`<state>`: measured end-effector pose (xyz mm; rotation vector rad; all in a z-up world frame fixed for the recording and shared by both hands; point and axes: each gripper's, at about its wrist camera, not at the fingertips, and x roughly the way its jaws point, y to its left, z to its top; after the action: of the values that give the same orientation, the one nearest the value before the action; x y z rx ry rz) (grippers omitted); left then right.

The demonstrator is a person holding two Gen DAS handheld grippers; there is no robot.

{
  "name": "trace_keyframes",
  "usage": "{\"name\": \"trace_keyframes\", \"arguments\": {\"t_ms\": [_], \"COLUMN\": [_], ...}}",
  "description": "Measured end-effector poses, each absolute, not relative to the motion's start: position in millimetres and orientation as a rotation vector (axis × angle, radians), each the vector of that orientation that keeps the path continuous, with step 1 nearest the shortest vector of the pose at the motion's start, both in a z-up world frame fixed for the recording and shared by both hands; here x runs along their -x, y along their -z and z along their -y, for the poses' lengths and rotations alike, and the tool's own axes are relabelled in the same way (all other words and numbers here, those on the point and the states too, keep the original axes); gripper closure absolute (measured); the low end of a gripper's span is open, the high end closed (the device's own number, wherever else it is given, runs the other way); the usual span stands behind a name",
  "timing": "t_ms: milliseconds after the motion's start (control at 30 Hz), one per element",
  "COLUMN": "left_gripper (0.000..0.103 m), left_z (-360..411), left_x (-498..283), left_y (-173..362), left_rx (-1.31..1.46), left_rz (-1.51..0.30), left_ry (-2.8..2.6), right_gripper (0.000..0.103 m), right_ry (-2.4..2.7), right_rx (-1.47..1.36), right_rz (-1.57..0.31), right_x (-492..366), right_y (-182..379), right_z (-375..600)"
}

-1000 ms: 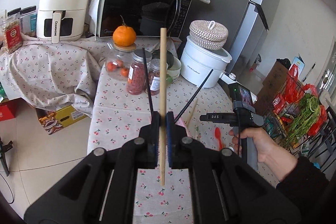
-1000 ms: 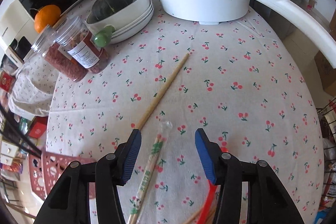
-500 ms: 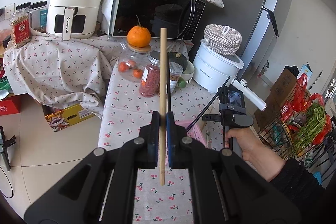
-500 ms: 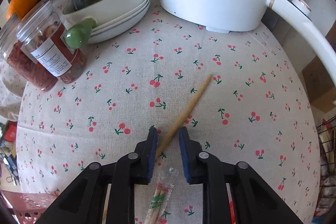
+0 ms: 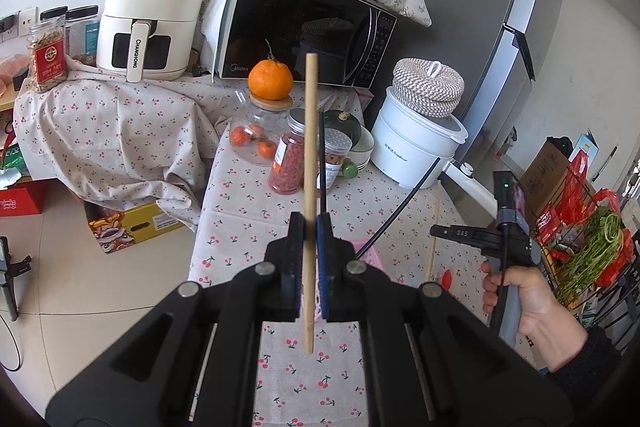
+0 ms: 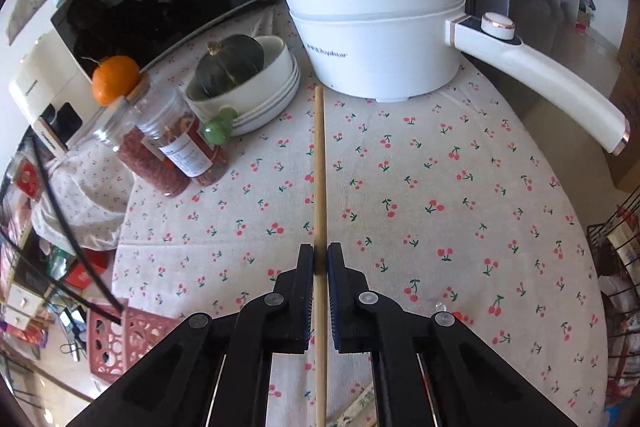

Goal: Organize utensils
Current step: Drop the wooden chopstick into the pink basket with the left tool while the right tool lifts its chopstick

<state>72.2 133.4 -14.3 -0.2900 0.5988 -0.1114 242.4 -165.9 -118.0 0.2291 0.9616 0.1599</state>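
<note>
My left gripper (image 5: 310, 227) is shut on a wooden chopstick (image 5: 309, 131) and holds it upright above the cherry-print table (image 5: 240, 203). My right gripper (image 6: 320, 255) is shut on a second wooden chopstick (image 6: 319, 163), lifted off the table and pointing toward the white pot; it also shows in the left wrist view (image 5: 433, 231). A pink utensil basket (image 6: 116, 339) with black chopsticks (image 6: 60, 215) stands at the table's left edge. A wrapped pair of chopsticks (image 6: 356, 407) and a red spoon (image 5: 446, 277) lie on the cloth.
A white electric pot (image 6: 380, 39) with a long handle (image 6: 552, 83) stands at the back. Bowls with a dark squash (image 6: 244, 75), spice jars (image 6: 176, 147) and an orange (image 6: 115, 79) stand at the back left. A microwave (image 5: 304, 27) is behind them.
My right gripper closed on the wooden chopstick on the cloth and lifted it, swinging it to point straight ahead. My left gripper pulled back a little, still holding its chopstick upright.
</note>
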Motion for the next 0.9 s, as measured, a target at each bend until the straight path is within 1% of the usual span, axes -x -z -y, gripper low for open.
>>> {"name": "trace_keyframes", "arguments": {"t_ms": [233, 400, 533, 733, 900], "left_gripper": [0.096, 0.096, 0.096, 0.096, 0.096], "left_z": [-130, -127, -123, -105, -84], "left_x": [-65, -55, -53, -63, -85], "left_y": [8, 0, -5, -5, 10], "left_rx": [0.3, 0.325, 0.343, 0.321, 0.252], "left_rz": [-0.551, -0.454, -0.365, -0.296, -0.312], "left_ry": [0.091, 0.081, 0.088, 0.123, 0.156], "right_gripper": [0.096, 0.096, 0.096, 0.096, 0.096], "right_ry": [-0.231, -0.27, -0.322, -0.381, -0.393], "right_rx": [-0.252, -0.188, -0.193, -0.217, -0.239], "right_rz": [-0.856, -0.765, -0.687, -0.601, -0.591], "right_x": [-183, -146, -126, -111, -115], "right_y": [80, 58, 34, 8, 6], "right_z": [173, 167, 165, 163, 165]}}
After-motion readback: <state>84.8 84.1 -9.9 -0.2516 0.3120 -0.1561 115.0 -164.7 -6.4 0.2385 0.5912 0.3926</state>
